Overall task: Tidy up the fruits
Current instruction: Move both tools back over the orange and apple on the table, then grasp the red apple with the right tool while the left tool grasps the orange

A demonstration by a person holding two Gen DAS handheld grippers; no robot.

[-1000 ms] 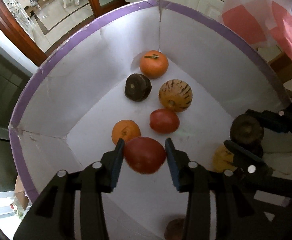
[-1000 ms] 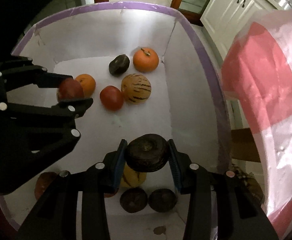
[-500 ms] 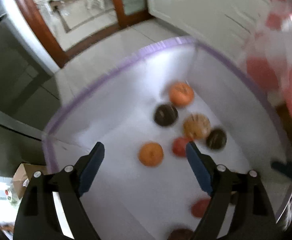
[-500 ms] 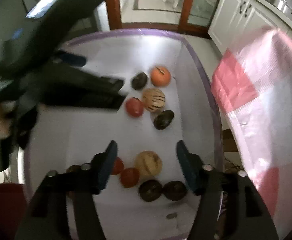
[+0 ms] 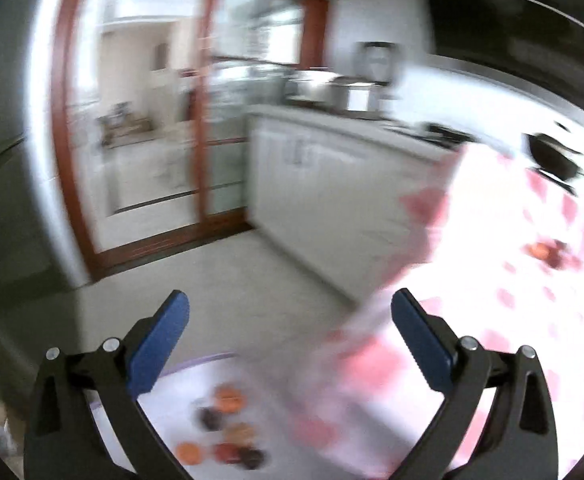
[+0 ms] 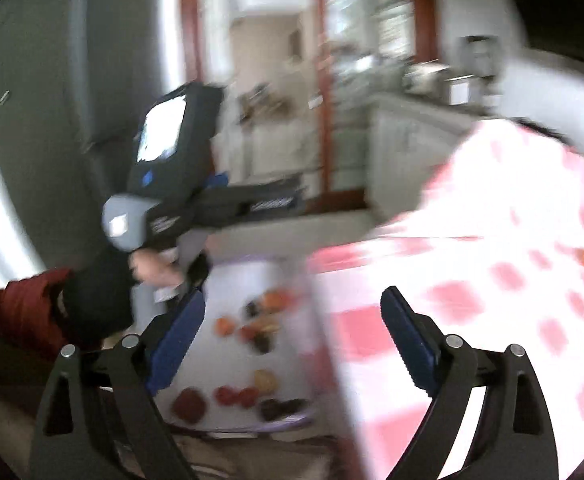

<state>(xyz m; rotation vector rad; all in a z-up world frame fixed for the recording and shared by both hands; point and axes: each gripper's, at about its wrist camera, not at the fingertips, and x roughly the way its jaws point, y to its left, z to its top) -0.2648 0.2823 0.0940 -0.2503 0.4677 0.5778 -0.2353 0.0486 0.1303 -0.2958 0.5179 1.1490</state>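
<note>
Both views are motion-blurred. The white box with a purple rim (image 5: pixel 204 360) lies low in the left wrist view, with orange (image 5: pixel 230 398), red and dark fruits on its floor. My left gripper (image 5: pixel 290 294) hangs high above it, jaws opening wide with nothing between them. In the right wrist view the box (image 6: pixel 284 424) holds a far cluster of fruits (image 6: pixel 260 328) and a near row (image 6: pixel 232 396). My right gripper (image 6: pixel 292 292) is also well above it, jaws opening and empty. More fruit (image 5: pixel 544 252) lies on the checked cloth at the right.
A table under a pink-and-white checked cloth (image 6: pixel 492 280) stands right of the box. In the right wrist view, a hand (image 6: pixel 156 270) with a red sleeve (image 6: pixel 20 300) holds the left device at the left. White cabinets (image 5: pixel 312 184) and a wood-framed glass door (image 5: pixel 140 140) lie behind.
Both grippers have let go of their fruits, a red one and a dark one, which stay in the box. Both opened wide, rose and tipped up, so the box sank low in both views.
</note>
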